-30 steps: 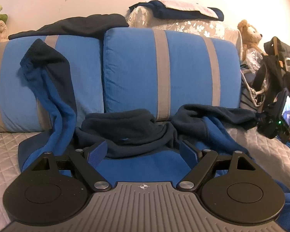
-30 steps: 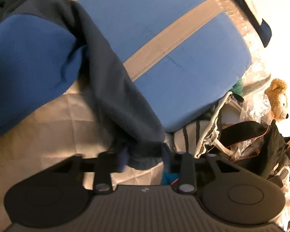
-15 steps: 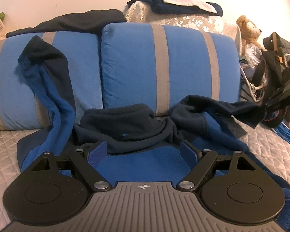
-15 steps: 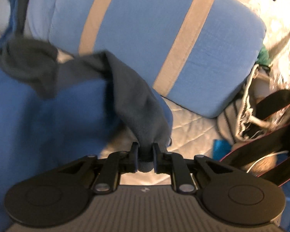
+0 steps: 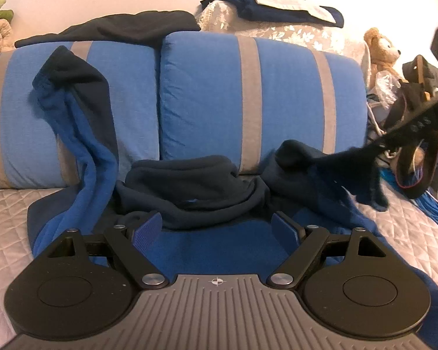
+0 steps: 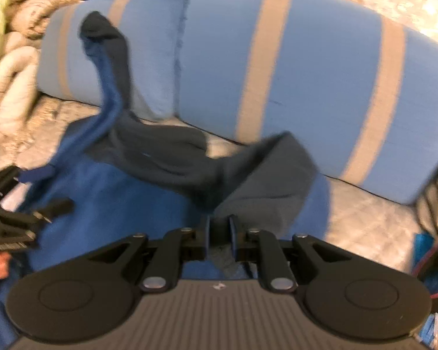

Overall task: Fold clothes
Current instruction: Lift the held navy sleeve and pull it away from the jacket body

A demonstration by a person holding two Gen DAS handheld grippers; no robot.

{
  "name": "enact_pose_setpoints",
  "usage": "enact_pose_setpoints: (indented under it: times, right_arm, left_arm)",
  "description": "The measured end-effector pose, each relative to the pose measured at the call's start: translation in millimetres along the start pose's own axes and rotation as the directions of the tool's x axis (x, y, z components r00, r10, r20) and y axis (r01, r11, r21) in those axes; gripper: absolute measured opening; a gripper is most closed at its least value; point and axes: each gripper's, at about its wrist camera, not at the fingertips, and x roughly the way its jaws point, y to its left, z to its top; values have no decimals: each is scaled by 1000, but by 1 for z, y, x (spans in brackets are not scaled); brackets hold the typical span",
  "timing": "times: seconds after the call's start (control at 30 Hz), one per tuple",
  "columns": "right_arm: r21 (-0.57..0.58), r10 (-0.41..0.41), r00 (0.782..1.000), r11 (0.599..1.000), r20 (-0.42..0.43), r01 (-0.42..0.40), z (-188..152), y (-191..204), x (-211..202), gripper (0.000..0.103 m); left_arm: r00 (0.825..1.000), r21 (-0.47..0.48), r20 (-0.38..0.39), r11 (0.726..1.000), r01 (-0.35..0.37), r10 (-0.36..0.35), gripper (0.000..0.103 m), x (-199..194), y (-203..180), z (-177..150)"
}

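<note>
My left gripper (image 5: 217, 229) hangs low and level over the blue body of the fleece (image 5: 213, 245), fingers spread wide with nothing between them, pointing at the cushions (image 5: 207, 99). The fleece lies spread on the quilt (image 5: 5, 221); its dark collar is bunched just ahead of my left fingers, and one sleeve (image 5: 81, 110) climbs up against the left cushion. My right gripper (image 6: 219, 232) has its fingers pressed together on the dark cuff of the other sleeve (image 6: 265, 172), which rises off the quilt and stretches taut from the shoulder toward me. In the left view that gripper enters at the far right edge, tilted, with the cuff hanging from it. A teddy (image 5: 381, 48) sits beyond the right cushion. The right view is blurred.
</note>
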Motion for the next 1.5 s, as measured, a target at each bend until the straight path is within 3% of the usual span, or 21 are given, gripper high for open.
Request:
enact_pose_setpoints:
  times: [0.17, 0.2, 0.23, 0.33, 0.4, 0.5, 0.63, 0.87, 1.0, 1.1, 1.27, 1.33, 1.37, 1.4, 1.47, 1.5]
  right_arm:
    - [-35, 80, 996, 996, 26, -80, 12, 31, 11, 15]
    - [-61, 85, 996, 995, 32, -83, 11, 34, 12, 19]
    - [-88, 90, 995, 992, 38, -86, 10, 37, 12, 37]
    - [-167, 105, 993, 981, 53, -95, 7, 47, 13, 60]
    - [-224, 112, 992, 970, 62, -96, 3, 51, 12, 69]
    - [-329, 90, 994, 942, 57, -66, -12, 45, 6, 70]
    - [-495, -12, 999, 869, 31, 25, -41, 38, 9, 69]
    - [-726, -143, 990, 680, 9, 104, -84, 24, 32, 66]
    - [-833, -196, 980, 536, 32, 135, -102, 26, 48, 54]
    - [-891, -221, 973, 427, 60, 152, -114, 31, 59, 49]
    - [-938, -226, 968, 299, 110, 176, -125, 39, 72, 42]
    - [-952, -228, 966, 249, 123, 180, -130, 43, 77, 35]
    - [-957, -232, 965, 228, 124, 178, -132, 44, 79, 33]
    - [-960, -235, 964, 221, 121, 174, -132, 45, 80, 25]
    - [-957, -236, 965, 232, 118, 174, -130, 47, 81, 10]
    - [-952, -235, 965, 248, 119, 178, -128, 47, 80, 8]
  left_arm:
    - [1000, 11, -21, 1000, -2, 2, 83, 4, -1, -1]
    - [1000, 13, -25, 1000, -3, 4, 83, 4, -1, -1]
    - [1000, 14, -27, 1000, -4, 5, 83, 5, -1, -2]
    - [1000, 13, -25, 1000, -5, 6, 83, 4, -1, -2]
    - [1000, 11, -21, 1000, -7, 7, 83, 4, 0, -2]
    - [1000, 19, -18, 1000, -15, 15, 83, 4, -1, -1]
    - [1000, 28, -14, 1000, -14, 14, 83, 3, -2, -1]
    - [1000, 32, 0, 999, -26, 26, 83, 2, -3, -1]
    - [999, 39, 37, 999, 17, -18, 83, -3, -4, -1]
    - [999, 69, 39, 997, 23, -25, 83, -2, -9, -1]
    - [998, 104, 36, 993, 48, -52, 83, -2, -14, -2]
    - [998, 110, 33, 993, 52, -56, 83, -1, -15, -3]
    - [998, 112, 31, 992, 54, -58, 83, -1, -16, -3]
    - [998, 112, 30, 992, 54, -58, 83, -1, -16, -3]
    - [998, 108, 26, 993, 54, -57, 83, -1, -15, -3]
    - [998, 104, 23, 993, 54, -57, 83, 0, -15, -3]
